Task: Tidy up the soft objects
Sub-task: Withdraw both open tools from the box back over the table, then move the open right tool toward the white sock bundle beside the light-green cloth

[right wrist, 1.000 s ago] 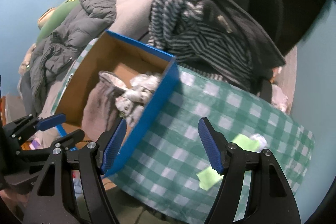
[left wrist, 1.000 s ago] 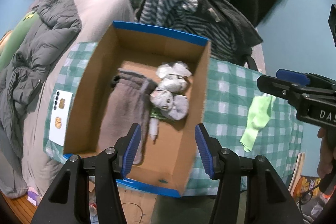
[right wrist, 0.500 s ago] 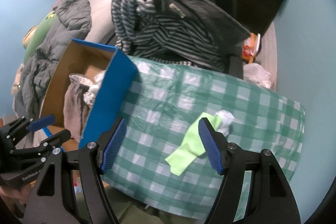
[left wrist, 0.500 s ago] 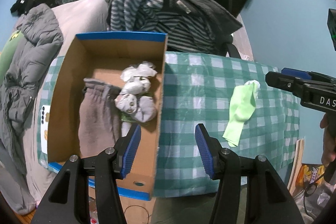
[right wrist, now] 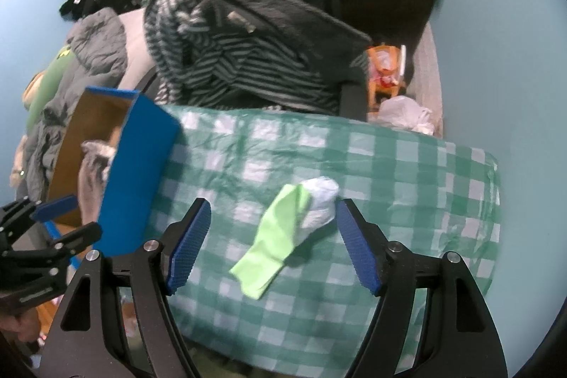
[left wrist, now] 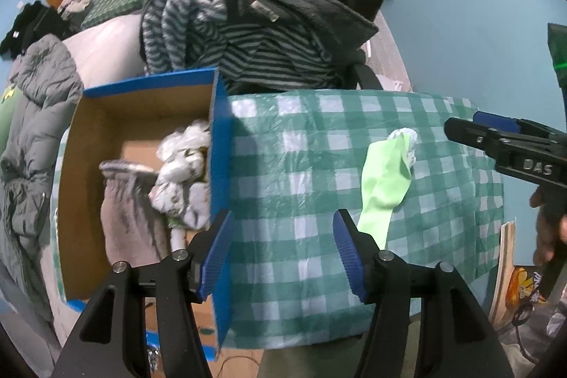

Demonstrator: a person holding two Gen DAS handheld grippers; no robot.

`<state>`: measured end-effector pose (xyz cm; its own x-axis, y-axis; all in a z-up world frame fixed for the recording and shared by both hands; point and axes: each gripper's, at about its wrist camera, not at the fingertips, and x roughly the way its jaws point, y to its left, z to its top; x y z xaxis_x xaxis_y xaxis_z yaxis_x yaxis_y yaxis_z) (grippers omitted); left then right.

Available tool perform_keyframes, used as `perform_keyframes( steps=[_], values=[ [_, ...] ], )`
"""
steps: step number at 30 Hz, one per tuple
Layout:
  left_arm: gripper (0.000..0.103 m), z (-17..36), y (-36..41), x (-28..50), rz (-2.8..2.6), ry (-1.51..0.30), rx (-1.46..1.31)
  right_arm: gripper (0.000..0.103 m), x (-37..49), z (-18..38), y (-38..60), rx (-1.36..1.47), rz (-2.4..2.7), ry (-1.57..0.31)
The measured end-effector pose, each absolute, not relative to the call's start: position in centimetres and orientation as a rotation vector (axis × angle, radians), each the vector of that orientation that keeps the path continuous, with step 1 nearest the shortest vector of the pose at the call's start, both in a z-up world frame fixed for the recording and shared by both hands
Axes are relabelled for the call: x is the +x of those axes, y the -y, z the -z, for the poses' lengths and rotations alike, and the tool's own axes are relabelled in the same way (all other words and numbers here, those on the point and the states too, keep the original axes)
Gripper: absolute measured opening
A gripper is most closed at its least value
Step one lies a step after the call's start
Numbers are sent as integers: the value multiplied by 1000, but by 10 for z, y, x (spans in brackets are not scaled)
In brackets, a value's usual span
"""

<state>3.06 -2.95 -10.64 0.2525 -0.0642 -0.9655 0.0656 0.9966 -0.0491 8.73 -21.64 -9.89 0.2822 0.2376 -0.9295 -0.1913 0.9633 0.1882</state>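
Where blur allows: green sock (right wrist: 273, 241) flat | white bundle (right wrist: 319, 201) touching, perhaps balled

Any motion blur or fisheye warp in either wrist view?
Left wrist: sharp on the green sock, box edge bowed, corners black. Right wrist: motion-smeared sock and checked cloth; right gripper stays crisp.

You are looking at a table (right wrist: 407, 165) with a box (left wrist: 219, 144) sitting on its left part. Inside the box, a folded cloth (left wrist: 131, 211) is lying left of a heap of small bundles (left wrist: 180, 172). Right of the box, well apart from it, a sock (right wrist: 273, 243) is lying on the table, touching a small wad (right wrist: 320, 197) at its far end. Behind the box, a pile of clothes (left wrist: 248, 23) is resting on a chair.
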Motion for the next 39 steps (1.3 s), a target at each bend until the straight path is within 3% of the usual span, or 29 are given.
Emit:
perform_keyframes(
  steps=[12,25,39],
  values=[
    [65,146,63,40,107,-1278,28,74,67,156,257,81,-161,-1146],
    [65,196,80,43,122,-1332,52,74,53,211,258,52,-131,-1251],
    [65,199,79,42,131,-1343,59,74,54,227,232,13,-201,-1289]
  ],
)
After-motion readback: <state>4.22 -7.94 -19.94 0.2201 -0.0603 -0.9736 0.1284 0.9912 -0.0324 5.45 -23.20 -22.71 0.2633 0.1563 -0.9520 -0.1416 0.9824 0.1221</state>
